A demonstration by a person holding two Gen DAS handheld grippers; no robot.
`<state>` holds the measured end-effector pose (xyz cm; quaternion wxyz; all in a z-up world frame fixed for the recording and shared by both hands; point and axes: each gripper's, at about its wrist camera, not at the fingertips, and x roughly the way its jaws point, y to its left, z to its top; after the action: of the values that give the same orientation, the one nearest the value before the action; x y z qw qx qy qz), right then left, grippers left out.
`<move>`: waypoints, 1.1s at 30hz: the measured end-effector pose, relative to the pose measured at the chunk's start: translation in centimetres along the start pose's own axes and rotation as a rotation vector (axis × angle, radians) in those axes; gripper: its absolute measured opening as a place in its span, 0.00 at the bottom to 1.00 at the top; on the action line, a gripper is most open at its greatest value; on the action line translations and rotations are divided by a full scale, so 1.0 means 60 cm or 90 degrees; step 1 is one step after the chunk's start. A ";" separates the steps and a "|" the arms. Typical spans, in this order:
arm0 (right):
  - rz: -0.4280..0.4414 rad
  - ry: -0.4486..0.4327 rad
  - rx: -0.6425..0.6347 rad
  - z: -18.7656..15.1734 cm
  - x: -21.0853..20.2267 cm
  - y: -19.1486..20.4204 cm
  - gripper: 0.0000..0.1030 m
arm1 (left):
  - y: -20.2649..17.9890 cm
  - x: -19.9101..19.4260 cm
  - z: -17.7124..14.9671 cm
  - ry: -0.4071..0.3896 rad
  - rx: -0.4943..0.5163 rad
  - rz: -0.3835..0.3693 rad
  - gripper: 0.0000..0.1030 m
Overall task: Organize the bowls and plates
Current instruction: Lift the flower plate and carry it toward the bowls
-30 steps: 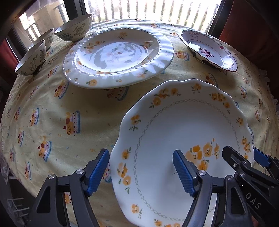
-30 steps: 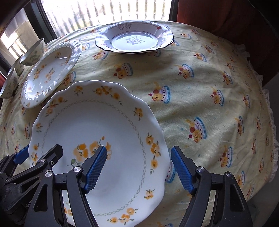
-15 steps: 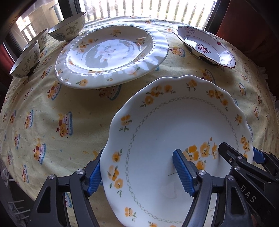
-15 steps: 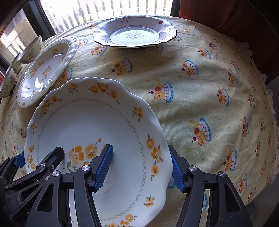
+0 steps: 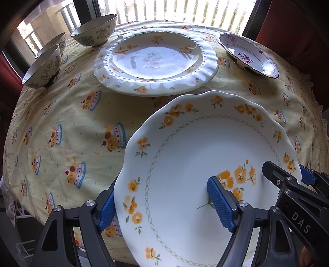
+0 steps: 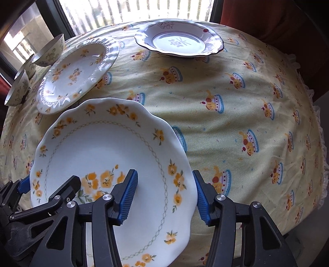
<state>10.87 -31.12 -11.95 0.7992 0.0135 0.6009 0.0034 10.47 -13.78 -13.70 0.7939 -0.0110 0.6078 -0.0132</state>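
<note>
The left tongs (image 5: 164,207) straddle the left rim of the scalloped white plate with orange flowers (image 5: 205,164): one blue pad sits under or outside the rim, the other lies over the plate's face beside the central flower spray. A gap shows between that inner pad and the rim, so whether the plate is truly pinched cannot be told from this view. The right tongs (image 6: 164,197) straddle the plate's (image 6: 102,154) right rim the same way, one pad on the face and one just outside the edge, with the rim between them; firm contact cannot be confirmed here either. Each wrist view also shows the other tool's black frame at the plate's opposite side. The plate sits near the front edge of the round bench, tilted a little, its far rim overlapping the view of the yellow cupcake-print tablecloth (image 5: 82,127).

Just beyond it lies a larger beaded-rim plate with orange flowers (image 5: 156,61), flat on the cloth. To the far right stands a dark-rimmed shallow dish with a purple motif (image 5: 248,55), well apart from the others. At the far left, three patterned bowls (image 5: 94,30) are grouped near the cloth's edge, next to the window (image 6: 131,10).
</note>
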 end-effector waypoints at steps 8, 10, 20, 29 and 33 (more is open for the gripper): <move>0.005 -0.043 0.013 -0.003 -0.036 0.090 0.55 | 0.104 -0.032 0.014 -0.021 0.012 -0.009 0.79; 0.005 -0.048 0.019 -0.005 -0.045 0.118 0.55 | 0.129 -0.042 0.019 -0.029 0.017 -0.006 0.79; 0.010 -0.062 0.038 0.003 -0.054 0.260 0.55 | 0.261 -0.069 0.025 -0.055 0.022 -0.002 0.79; 0.004 -0.055 0.058 0.018 -0.035 0.382 0.55 | 0.368 -0.046 0.061 -0.049 0.038 0.001 0.78; -0.005 -0.041 0.071 0.022 -0.018 0.429 0.55 | 0.408 -0.030 0.066 -0.031 0.050 0.000 0.78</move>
<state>12.13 -5.46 -9.89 0.8162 0.0563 0.5741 -0.0335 14.03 10.76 -11.74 0.8084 0.0202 0.5871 -0.0370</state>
